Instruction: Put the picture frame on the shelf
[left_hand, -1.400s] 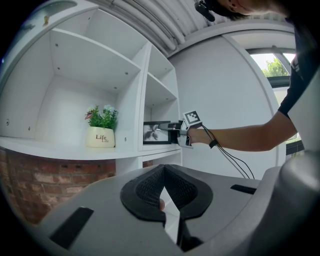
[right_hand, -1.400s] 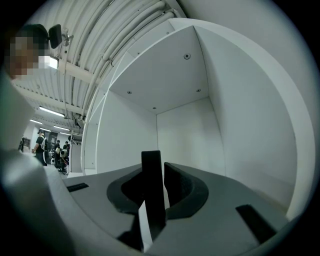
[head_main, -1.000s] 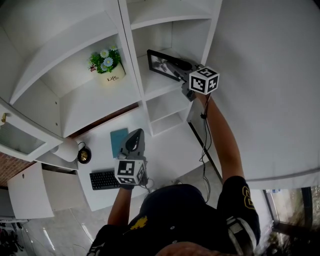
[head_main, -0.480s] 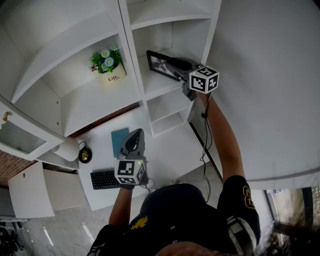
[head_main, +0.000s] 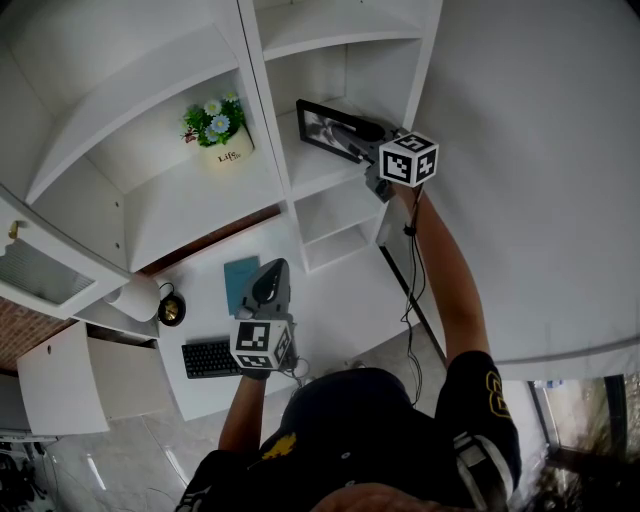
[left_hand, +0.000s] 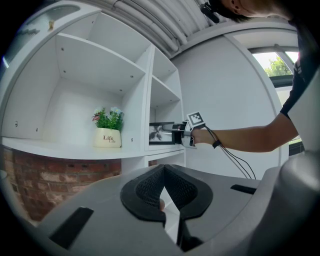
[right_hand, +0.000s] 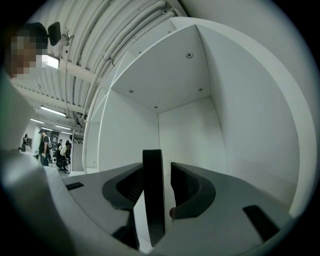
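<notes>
The black picture frame (head_main: 322, 129) stands on the shelf board (head_main: 312, 172) of the narrow right-hand compartment, and it also shows in the left gripper view (left_hand: 160, 134). My right gripper (head_main: 354, 134) reaches into that compartment. Its jaws are opening around the frame's edge (right_hand: 153, 200), and a gap shows between the frame and the right pad (right_hand: 186, 187). My left gripper (head_main: 270, 274) hangs low over the desk, away from the shelf, with its pads (left_hand: 150, 187) met at the tips and nothing between them.
A white pot of flowers (head_main: 222, 148) sits in the wide compartment left of the frame. On the white desk (head_main: 330, 300) below lie a teal book (head_main: 238, 279), a black keyboard (head_main: 208, 360) and a round dark object (head_main: 168, 311). A white wall (head_main: 530, 150) bounds the right side.
</notes>
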